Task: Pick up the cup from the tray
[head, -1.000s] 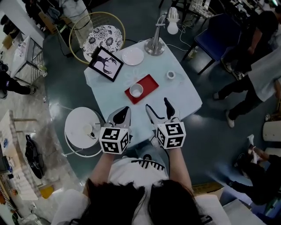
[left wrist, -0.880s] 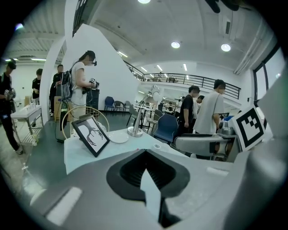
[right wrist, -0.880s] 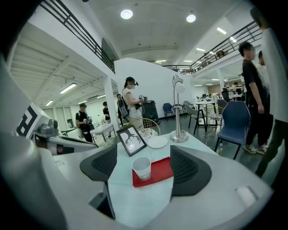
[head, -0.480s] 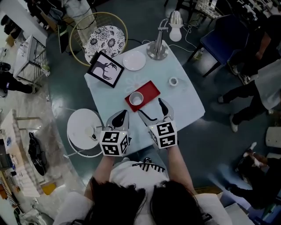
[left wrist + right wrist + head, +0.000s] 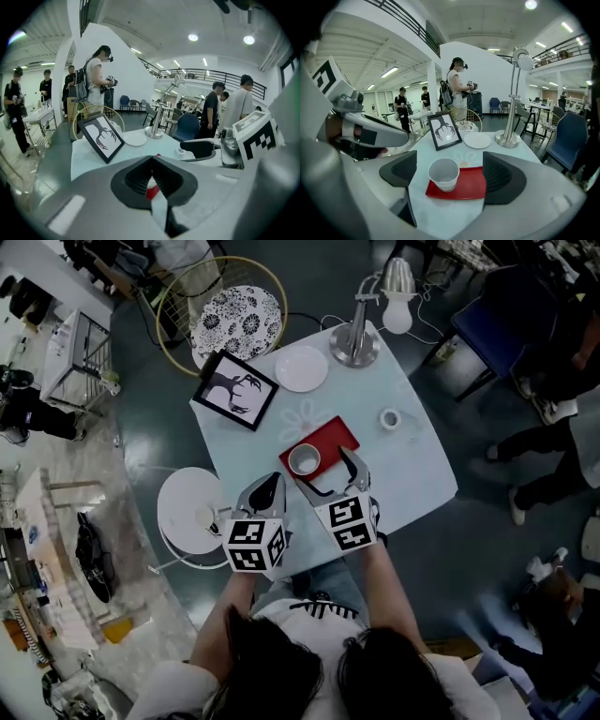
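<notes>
- Jaws of the right gripper (image 5: 323,468) stand spread wide and have just been opening. The paper cup (image 5: 444,174) sits in the gap ahead of them, and neither pad touches it.
- Jaws of the left gripper (image 5: 151,161) are clenched together on nothing. It hangs at the table's near edge, lower left of the tray in the head view.
- We find the cup upright and empty at the left end of the red tray (image 5: 471,185), near the middle of the white table (image 5: 403,474).
- To do this step well, we judge that we should slide forward until the pads flank the cup wall at mid-height. We should stay centred so that both pads meet it together.
- A paper cup is light and soft, so we would close gently, only enough to hold it. A hard squeeze could crush it, and a one-sided touch could tip it or push it along the tray.
- We would then lift straight up so the tray is not dragged.
- Only the right gripper view shows the cup's open mouth and how it lines up with the pads.
- Only the head view shows the layout. The framed picture (image 5: 234,390), white plate (image 5: 302,368) and desk lamp (image 5: 361,334) stand well apart in the upper part of the frame. A small white cup (image 5: 390,418) sits to the tray's right.
- The left gripper view shows only a red sliver of the tray below its closed tips.
</notes>
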### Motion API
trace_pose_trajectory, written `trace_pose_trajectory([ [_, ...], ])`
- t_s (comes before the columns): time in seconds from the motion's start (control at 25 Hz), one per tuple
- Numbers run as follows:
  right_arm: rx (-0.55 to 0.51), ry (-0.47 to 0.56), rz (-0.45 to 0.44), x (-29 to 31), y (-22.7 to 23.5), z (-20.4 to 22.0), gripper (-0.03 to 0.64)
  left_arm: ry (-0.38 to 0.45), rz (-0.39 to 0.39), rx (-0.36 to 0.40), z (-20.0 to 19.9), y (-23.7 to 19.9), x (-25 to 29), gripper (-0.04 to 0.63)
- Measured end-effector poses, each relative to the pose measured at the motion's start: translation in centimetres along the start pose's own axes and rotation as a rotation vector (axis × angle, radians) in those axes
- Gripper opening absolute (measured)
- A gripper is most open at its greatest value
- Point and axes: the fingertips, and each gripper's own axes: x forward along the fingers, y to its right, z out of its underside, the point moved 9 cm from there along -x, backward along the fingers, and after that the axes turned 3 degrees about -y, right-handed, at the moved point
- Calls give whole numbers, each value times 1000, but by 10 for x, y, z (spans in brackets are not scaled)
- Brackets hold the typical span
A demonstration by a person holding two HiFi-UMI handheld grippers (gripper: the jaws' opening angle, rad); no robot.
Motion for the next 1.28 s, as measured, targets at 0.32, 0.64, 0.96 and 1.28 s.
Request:
trace_pose_trajectory([
  [0.32, 20, -37, -42, 30, -5, 17, 446, -41, -30, -25, 12, -7, 19, 0],
  [0.64, -9, -83, -73, 60, -6, 28, 446, -56, -65, -57, 16, -19, 31, 0],
  [0.96, -27, -124, -98, 81, -11, 33, 446, -60, -68, -85, 23, -27, 35, 0],
  [1.28, -13, -150, -65, 84, -9, 35, 390, -75, -56, -100, 29, -32, 31, 0],
])
